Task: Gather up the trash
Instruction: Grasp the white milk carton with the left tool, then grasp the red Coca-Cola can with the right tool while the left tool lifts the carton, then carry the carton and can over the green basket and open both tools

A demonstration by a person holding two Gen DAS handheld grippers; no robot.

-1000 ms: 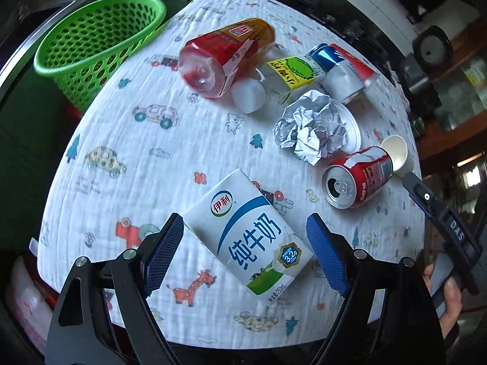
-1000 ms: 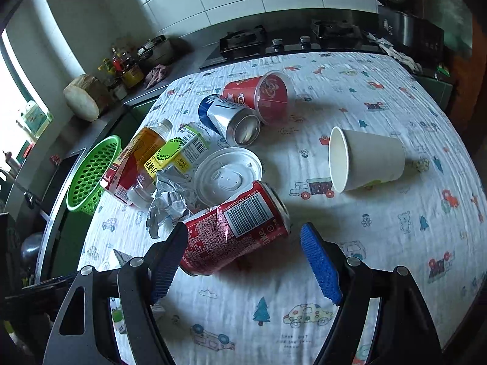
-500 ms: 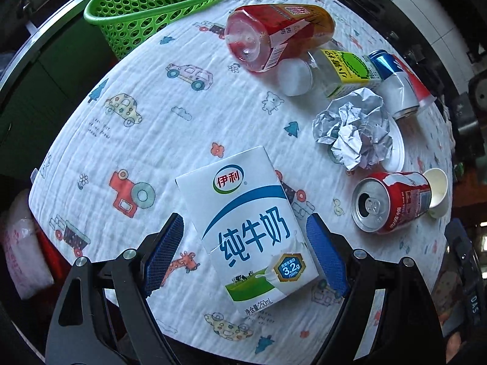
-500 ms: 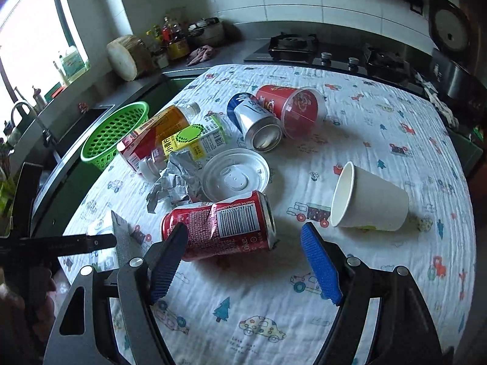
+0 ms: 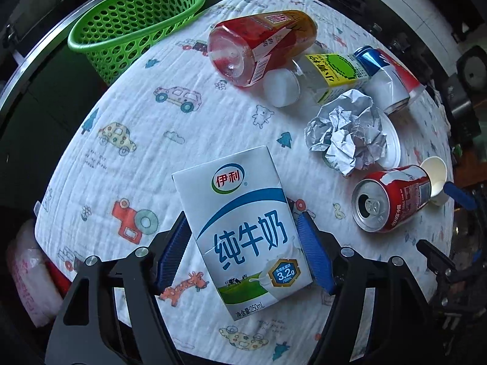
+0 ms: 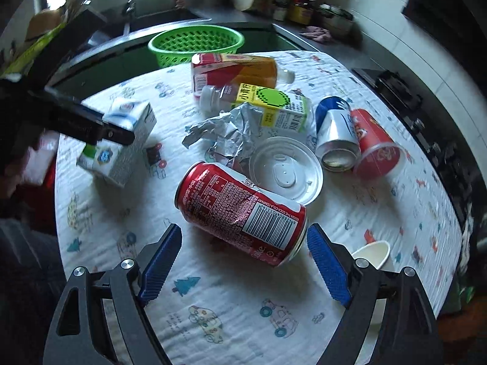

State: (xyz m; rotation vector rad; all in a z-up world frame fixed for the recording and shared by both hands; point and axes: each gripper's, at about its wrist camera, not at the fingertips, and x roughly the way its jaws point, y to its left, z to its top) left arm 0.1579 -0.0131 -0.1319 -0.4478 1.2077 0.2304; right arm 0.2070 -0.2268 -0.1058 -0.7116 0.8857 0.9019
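straddling the milk carton [image 5: 243, 228], the left gripper [image 5: 243, 255] has its blue pads closed in against the carton's long sides, apparently gripping it for a lift toward the green basket [image 5: 134, 21], far ahead and to its left. the right gripper [image 6: 243, 261] is wide open and holds nothing; the red cola can [image 6: 240, 213] lies crosswise just ahead between its fingers, likely the next pick. crumpled foil [image 6: 222, 133] and a white lid [image 6: 286, 173] lie beyond the can.

Both grippers: black frames w/ silver screws, ribbed blue fingers [image 5: 315, 258].
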